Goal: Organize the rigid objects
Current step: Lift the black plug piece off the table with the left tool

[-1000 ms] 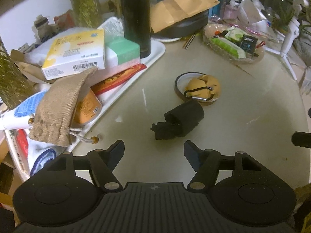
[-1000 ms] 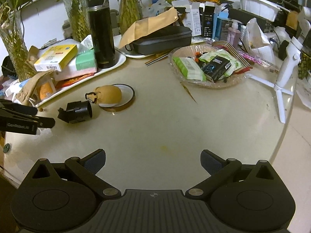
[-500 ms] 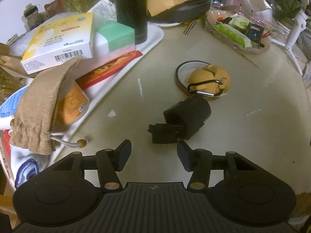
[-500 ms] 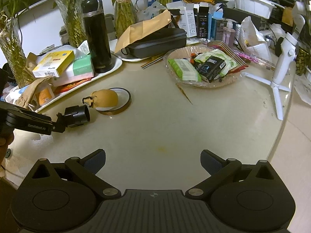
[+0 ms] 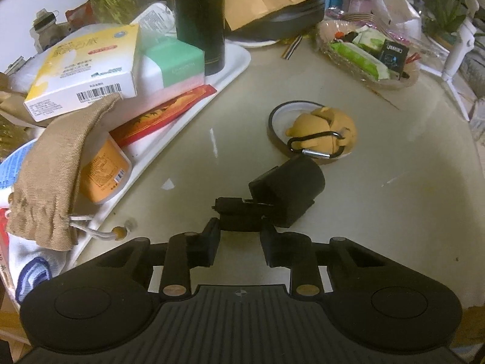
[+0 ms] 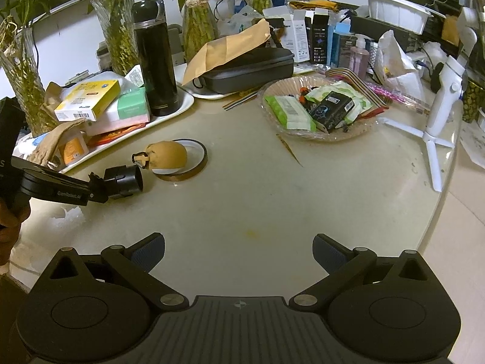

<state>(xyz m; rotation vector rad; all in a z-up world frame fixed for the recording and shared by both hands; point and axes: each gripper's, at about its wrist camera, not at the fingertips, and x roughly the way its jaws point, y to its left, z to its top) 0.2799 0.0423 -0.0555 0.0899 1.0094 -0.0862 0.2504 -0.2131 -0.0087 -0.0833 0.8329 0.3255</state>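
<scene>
A black cylindrical part with a small bracket (image 5: 285,194) lies on the beige table (image 5: 394,212), just in front of a tan pouch with a carabiner (image 5: 324,130) that rests on a tape ring (image 5: 272,118). My left gripper (image 5: 239,233) is closing, and its pads press on the bracket end of the black part. The right wrist view shows the same grip from the side: the left gripper (image 6: 100,192) on the black part (image 6: 125,180), with a hand behind it. My right gripper (image 6: 239,251) stands open above bare table, with nothing between its fingers.
A white tray (image 5: 239,57) at the left holds boxes, a cloth bag (image 5: 54,166) and a black flask (image 5: 200,15). A glass bowl of packets (image 6: 272,91) sits at the back right. A white tripod (image 6: 439,121) stands near the right edge. Vases line the back.
My left gripper moved in toward the black part and its jaws went from wide apart to pressed on the bracket end. The right gripper has kept still.
</scene>
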